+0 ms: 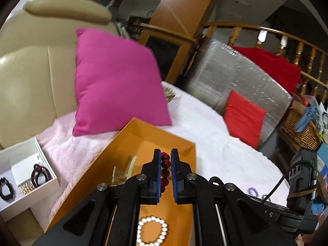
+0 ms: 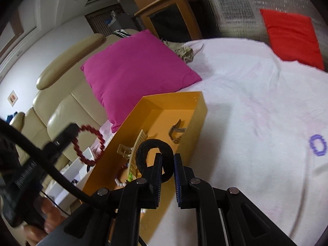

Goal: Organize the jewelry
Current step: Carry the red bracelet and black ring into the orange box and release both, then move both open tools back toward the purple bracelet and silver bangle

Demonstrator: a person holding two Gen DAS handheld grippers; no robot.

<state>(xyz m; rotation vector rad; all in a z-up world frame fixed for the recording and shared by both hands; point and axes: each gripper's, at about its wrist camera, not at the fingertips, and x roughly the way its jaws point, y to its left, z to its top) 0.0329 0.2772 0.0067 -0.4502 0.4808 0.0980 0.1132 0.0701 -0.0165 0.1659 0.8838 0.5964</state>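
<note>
My left gripper [image 1: 165, 153] is shut on a dark red bead bracelet [image 1: 165, 171], held above the orange box [image 1: 131, 131]. From the right wrist view the red bracelet [image 2: 88, 143] hangs as a loop from the left gripper's fingers [image 2: 67, 133], left of the orange box [image 2: 174, 96]. My right gripper [image 2: 167, 157] is shut on a black hair band [image 2: 152, 146] over the box's near end. Inside the box lie a white bead bracelet [image 1: 152, 231], a beige hair claw [image 1: 123, 172] and a metal clip [image 2: 177, 132]. A purple bracelet [image 2: 317, 145] rests on the white cover.
A white divided box [image 1: 20, 147] at the left holds a black claw clip [image 1: 6, 188], a dark brown clip [image 1: 40, 174] and a gold piece [image 1: 26, 188]. A magenta cushion [image 1: 116, 82] leans on the cream sofa behind the orange box; a red cushion [image 1: 244, 119] lies farther right.
</note>
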